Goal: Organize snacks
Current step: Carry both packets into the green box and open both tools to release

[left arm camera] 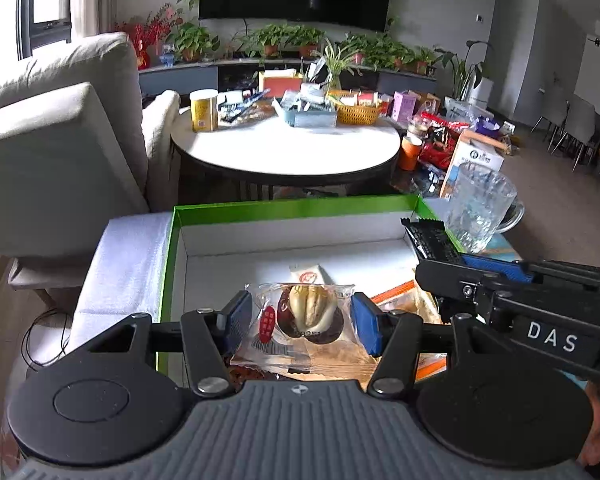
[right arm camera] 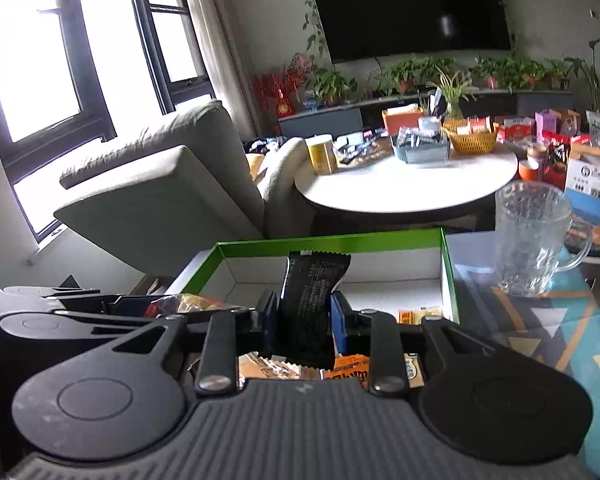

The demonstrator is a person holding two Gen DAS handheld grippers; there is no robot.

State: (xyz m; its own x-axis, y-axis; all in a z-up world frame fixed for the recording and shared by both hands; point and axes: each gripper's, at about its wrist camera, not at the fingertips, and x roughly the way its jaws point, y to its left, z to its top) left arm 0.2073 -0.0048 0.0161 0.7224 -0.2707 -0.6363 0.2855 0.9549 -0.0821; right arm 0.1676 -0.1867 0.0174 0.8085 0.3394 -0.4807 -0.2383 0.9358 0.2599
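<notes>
- The landmark is the shallow green-rimmed cardboard box with a white inside (left arm camera: 172, 248), which lies on the near table with its open top up.
- Left of the box, touching its left wall, lies a folded white towel (left arm camera: 128, 256); beyond that stands a grey fabric sofa (left arm camera: 60, 128).
- Over the near left part of the box, the left tongs (left arm camera: 300, 316) stand about half open and grip a clear plastic packet holding a dark date stuffed with a pale walnut (left arm camera: 306, 318). Both blue pads (left arm camera: 366, 322) press the packet's two sides, so it sits squarely between them, its printed end trailing toward the camera.
- Just behind that packet, on the box floor, lies a small white wrapped sweet with a red mark (left arm camera: 310, 276); orange and tan snack packets (left arm camera: 400, 300) lie in the near right part of the box.
- Over the right part of the box, the right tongs (right arm camera: 304, 320) are closed narrowly on a black foil snack bar wrapper with fine print (right arm camera: 312, 300). The wrapper stands upright between the pads, its crimped top edge rising above the fingertips and its lower end hanging below them.
- In the left wrist view the same wrapper reaches the box's right wall near the far corner.
- Right of the box, just beside its far right corner, stands a clear patterned glass mug with a handle (right arm camera: 534, 240) on the patterned table top (right arm camera: 548, 320).
- Well beyond the box stands a round white table (left arm camera: 284, 148) crowded with packets and baskets.
</notes>
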